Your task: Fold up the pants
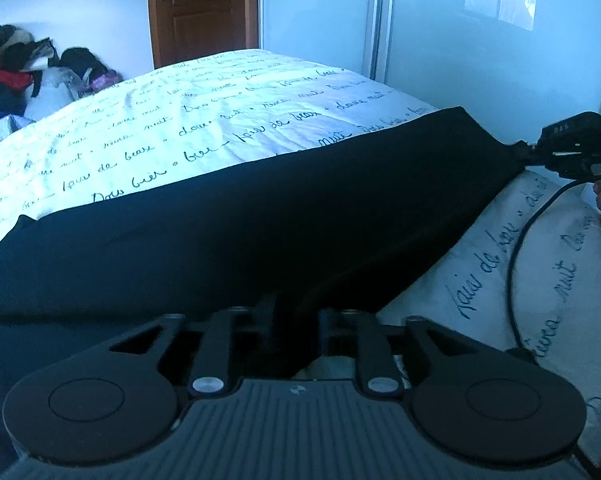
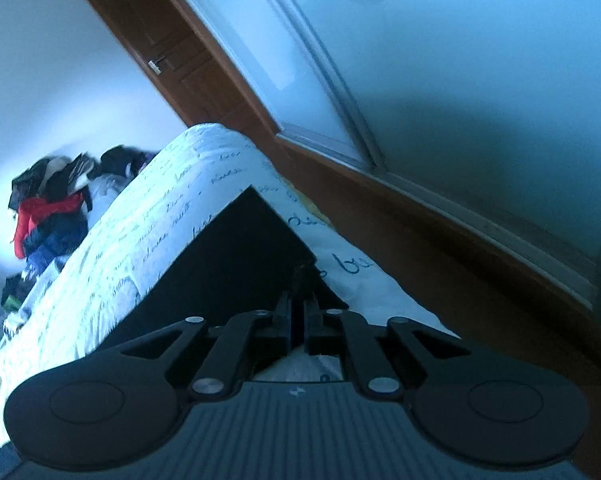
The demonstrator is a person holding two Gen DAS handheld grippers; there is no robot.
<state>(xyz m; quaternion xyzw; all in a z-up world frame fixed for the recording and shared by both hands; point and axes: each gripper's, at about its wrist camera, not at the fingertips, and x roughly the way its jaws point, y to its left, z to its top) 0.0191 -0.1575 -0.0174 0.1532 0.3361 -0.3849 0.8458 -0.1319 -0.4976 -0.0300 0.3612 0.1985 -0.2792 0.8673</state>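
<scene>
Black pants (image 1: 260, 208) lie stretched across the white bed cover with handwriting print (image 1: 188, 120). My left gripper (image 1: 294, 312) is shut on the near edge of the pants. My right gripper (image 1: 526, 152) shows at the right of the left wrist view, shut on the pants' far right corner and pulling the fabric taut. In the right wrist view the right gripper (image 2: 298, 304) is shut on a corner of the pants (image 2: 244, 248), which run away over the bed cover (image 2: 140, 232).
A pile of clothes (image 1: 16, 72) sits at the bed's far left, also in the right wrist view (image 2: 48, 208). A brown door (image 1: 202, 12) and pale wardrobe panels (image 1: 480, 40) stand beyond. A black cable (image 1: 518, 248) hangs from the right gripper. Wooden floor (image 2: 440, 264) lies beside the bed.
</scene>
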